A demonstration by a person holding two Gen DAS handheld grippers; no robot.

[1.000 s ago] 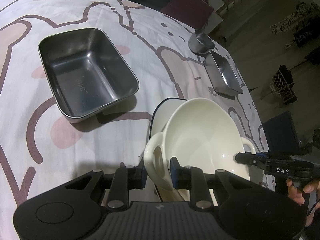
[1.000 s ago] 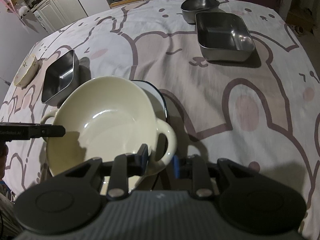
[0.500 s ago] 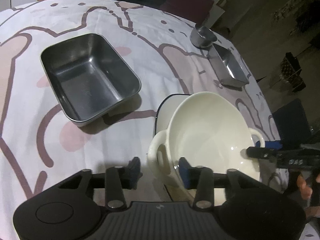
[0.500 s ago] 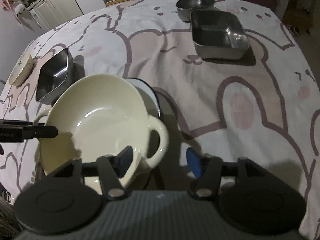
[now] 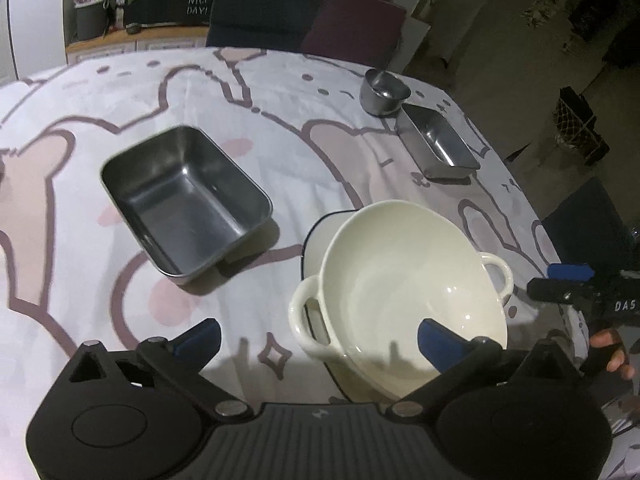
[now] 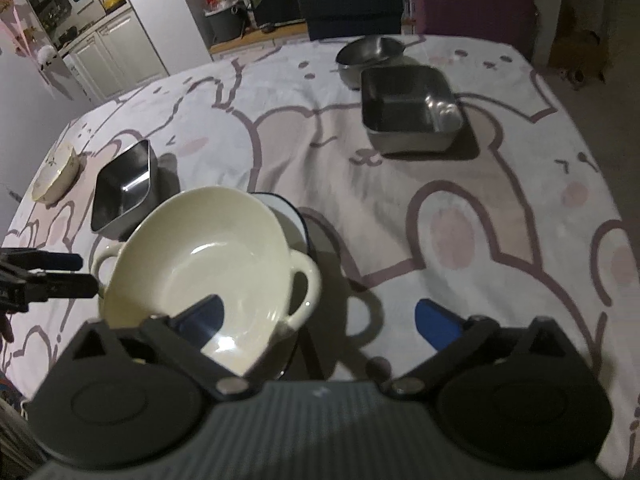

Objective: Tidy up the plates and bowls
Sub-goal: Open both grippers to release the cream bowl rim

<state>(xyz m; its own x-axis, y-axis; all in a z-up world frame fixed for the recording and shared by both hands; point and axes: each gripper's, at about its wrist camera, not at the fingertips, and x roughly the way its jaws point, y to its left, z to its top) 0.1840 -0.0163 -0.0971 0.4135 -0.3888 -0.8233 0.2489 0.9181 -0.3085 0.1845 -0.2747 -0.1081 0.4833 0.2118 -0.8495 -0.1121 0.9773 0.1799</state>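
1. Cream bowl (image 5: 404, 280) with two loop handles, resting on a white dish with dark rim (image 5: 320, 224), near the table edge; taken here as the landmark.
2. Left gripper (image 5: 318, 334) wide apart, holding nothing; one blue pad on each side of the bowl's near handle, not touching it.
3. Right gripper (image 6: 318, 320) also spread wide and empty; its left pad in front of the bowl, its right pad over the cloth (image 6: 460, 208) beside the bowl.
4. Large steel tray (image 5: 184, 204) beside the bowl, on the left gripper's side, apart from it.
5. Second steel tray (image 6: 408, 108) well beyond the bowl, with a round steel bowl (image 6: 370, 54) just behind it.
6. Small patterned bowl (image 6: 56, 172) past the large tray, far from the cream bowl.
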